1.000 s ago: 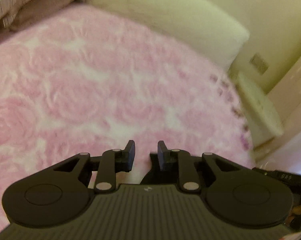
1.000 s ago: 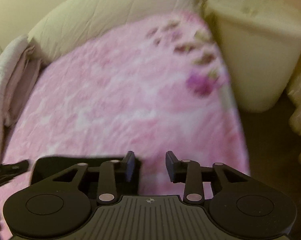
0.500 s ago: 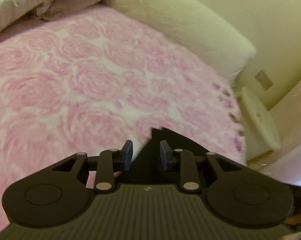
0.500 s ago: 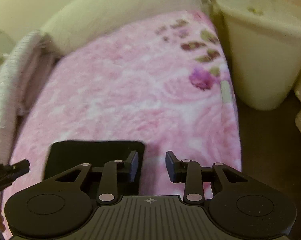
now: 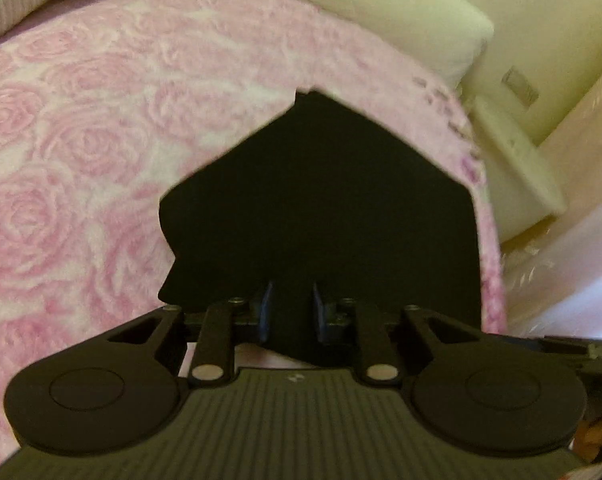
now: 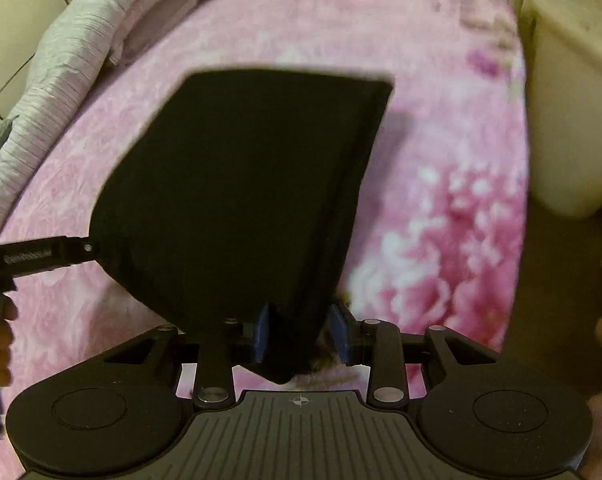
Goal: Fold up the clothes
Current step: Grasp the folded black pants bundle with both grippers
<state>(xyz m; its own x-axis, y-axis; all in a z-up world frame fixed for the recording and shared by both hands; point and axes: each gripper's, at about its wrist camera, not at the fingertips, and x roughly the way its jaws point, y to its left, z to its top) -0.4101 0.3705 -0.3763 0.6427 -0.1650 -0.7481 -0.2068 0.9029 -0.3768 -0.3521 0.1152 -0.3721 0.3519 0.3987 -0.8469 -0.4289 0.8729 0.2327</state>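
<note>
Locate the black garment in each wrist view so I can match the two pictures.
Left wrist view: the black garment fills the centre, running from the pink rose blanket down between the left gripper's jaws.
Right wrist view: the black garment sits centre-left, its lower corner between the right gripper's jaws.
Shared landmark: the cream bin beside the bed's edge.
</note>
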